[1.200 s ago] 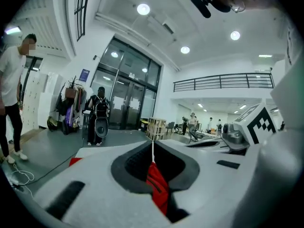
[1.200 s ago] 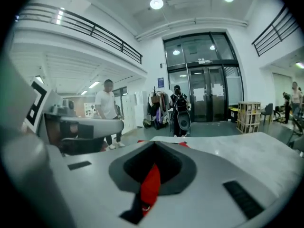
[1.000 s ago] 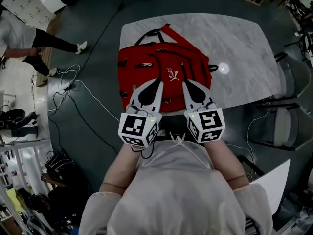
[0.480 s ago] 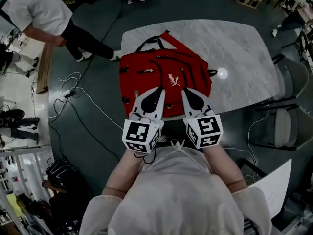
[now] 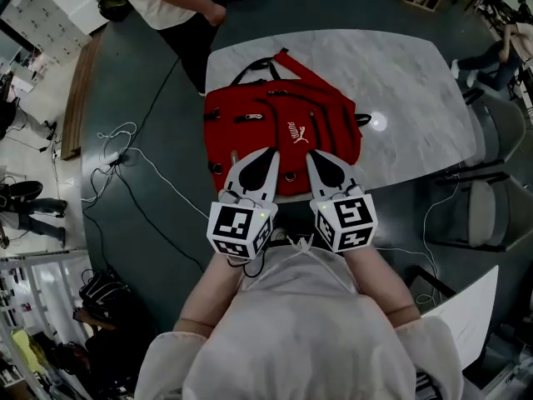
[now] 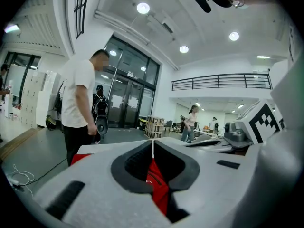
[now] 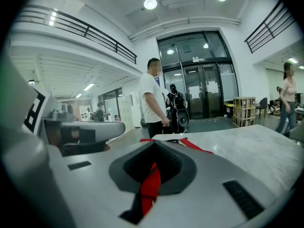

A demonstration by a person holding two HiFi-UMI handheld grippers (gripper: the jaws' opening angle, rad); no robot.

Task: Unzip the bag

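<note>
**Above the counter: a red bag, two closed tools**

Around the counter (image 5: 408,73) spreads a dark grey floor (image 5: 141,82), part of a tall white hall with round ceiling lights (image 7: 150,4), a railed balcony (image 7: 80,27) and glass doors (image 7: 202,91) past the counter's far end. The counter itself is pale and marble-patterned with rounded corners, and a bright spot of light glints right of its middle.

A person (image 5: 179,2) in a white top and dark trousers stands at the counter's far left corner. Grey chairs (image 5: 491,215) sit off its right side.

On the counter's left half lies the red bag (image 5: 275,115), flat, logo up, straps toward the far edge and its near end at the near edge.

Over that near edge the left tool (image 5: 273,151) points at the bag. Its jaw tips are pressed together with nothing caught between them. Just beside it the right tool (image 5: 310,156) is closed and empty too.

White cables (image 5: 125,150) trail over the floor left of the counter.
</note>
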